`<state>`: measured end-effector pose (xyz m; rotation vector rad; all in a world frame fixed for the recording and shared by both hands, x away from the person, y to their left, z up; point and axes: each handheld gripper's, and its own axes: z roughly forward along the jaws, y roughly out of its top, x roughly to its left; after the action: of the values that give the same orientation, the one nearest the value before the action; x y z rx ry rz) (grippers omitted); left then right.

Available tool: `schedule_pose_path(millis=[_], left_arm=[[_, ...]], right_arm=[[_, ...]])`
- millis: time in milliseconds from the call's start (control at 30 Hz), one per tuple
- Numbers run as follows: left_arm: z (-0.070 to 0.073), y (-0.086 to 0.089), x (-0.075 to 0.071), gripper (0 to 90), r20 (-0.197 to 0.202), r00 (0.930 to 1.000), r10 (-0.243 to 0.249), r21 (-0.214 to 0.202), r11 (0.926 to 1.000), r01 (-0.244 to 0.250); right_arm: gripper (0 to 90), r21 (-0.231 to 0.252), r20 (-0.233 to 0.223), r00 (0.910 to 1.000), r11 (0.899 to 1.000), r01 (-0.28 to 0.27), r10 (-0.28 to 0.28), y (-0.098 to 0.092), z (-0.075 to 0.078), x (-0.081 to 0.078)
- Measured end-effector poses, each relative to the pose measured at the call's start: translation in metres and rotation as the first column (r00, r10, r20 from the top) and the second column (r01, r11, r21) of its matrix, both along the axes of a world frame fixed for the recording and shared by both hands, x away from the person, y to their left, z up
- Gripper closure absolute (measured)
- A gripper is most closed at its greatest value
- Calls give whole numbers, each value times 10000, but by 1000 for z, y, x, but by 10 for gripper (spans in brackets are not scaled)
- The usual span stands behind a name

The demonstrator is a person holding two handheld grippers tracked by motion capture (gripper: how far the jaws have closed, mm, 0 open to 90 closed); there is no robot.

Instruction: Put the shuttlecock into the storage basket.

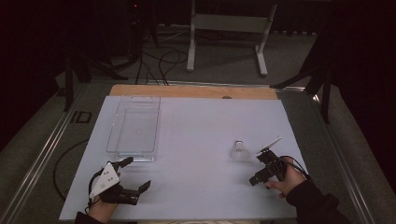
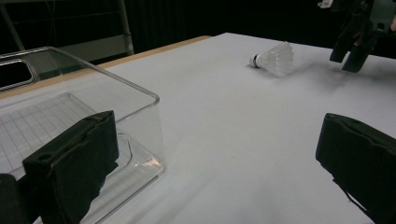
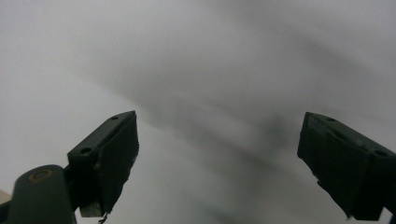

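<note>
A white shuttlecock point(image 1: 240, 150) lies on its side on the white board point(image 1: 196, 130), right of centre; in the left gripper view the shuttlecock point(image 2: 275, 58) lies far off with its cork pointing left. My right gripper point(image 1: 259, 171) hovers just right of it and nearer to me, tilted down at the board, jaws apart. In its own view my right gripper point(image 3: 219, 158) is open over bare, blurred white surface. My left gripper point(image 1: 136, 174) rests at the near left, open and empty. In its own view my left gripper point(image 2: 215, 158) has one jaw beside the tray corner.
A clear plastic tray point(image 1: 133, 128) stands empty on the left half of the board; its near corner point(image 2: 149, 100) is close to my left jaw. A wooden table edge point(image 1: 194, 91) runs along the far side. Cables and a white stand point(image 1: 224, 23) are on the floor beyond.
</note>
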<state>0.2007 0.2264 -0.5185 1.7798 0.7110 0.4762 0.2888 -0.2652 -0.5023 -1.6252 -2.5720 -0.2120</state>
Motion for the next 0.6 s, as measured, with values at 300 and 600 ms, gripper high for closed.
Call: schedule_pose_path(millis=[300,600], left_arm=[[0,0,0,2,-4,10000,-20,-8,10000,20],[0,-1,0,2,-4,10000,-43,1,10000,43]], right_arm=[[142,-68,-141,9999,9999,78,-78,1,-2,17],[188,-71,-46,10000,10000,27,-27,3,2,32]])
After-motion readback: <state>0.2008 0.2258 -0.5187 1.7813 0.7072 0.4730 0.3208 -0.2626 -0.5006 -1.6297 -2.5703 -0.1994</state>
